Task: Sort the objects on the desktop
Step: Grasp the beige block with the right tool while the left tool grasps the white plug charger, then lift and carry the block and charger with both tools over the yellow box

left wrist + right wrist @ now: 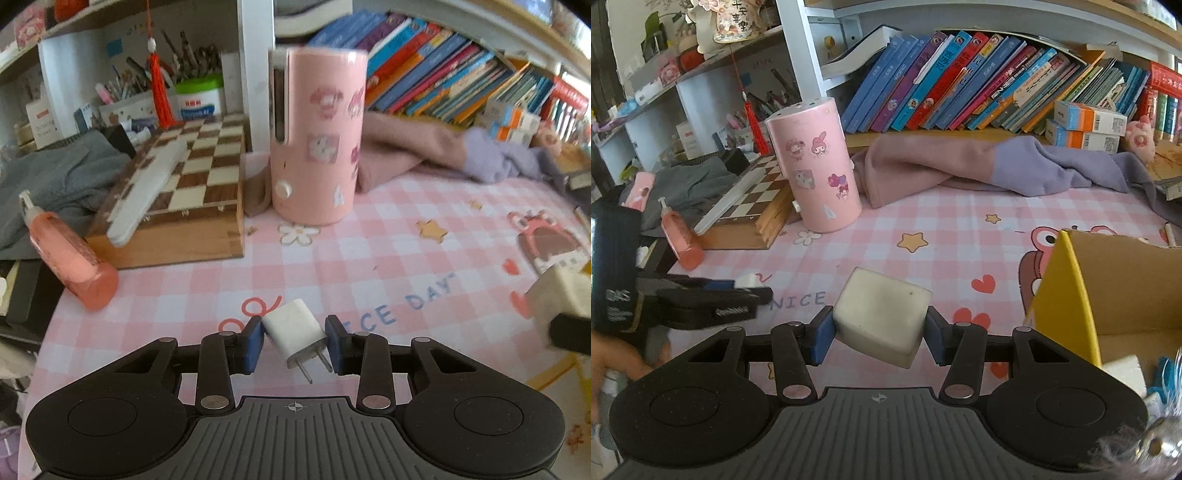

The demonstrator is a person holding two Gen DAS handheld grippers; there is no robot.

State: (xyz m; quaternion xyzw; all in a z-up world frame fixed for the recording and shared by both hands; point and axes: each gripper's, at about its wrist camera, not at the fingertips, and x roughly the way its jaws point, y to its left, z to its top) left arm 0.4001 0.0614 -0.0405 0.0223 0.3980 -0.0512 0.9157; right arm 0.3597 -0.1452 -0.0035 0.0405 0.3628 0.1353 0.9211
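A small white charger plug (291,328) with two metal prongs lies between the blue pads (253,341) of my left gripper (295,334), low over the pink checked desk mat (369,258). Both pads touch its sides, so the gripper is shut on it. My right gripper (879,328) is shut on an off-white rounded block (882,314), held above the mat. That block (565,291) also shows at the right edge of the left wrist view. In the right wrist view the left gripper (753,291) sits at the left with the charger plug (748,278) at its tips.
A pink stickered cylinder (317,136) stands at the back of the mat beside a wooden chessboard box (184,184). A pink pump bottle (70,254) lies at the left. An open cardboard box (1108,288) sits at the right. Pink and purple cloth (960,166) lies before the books.
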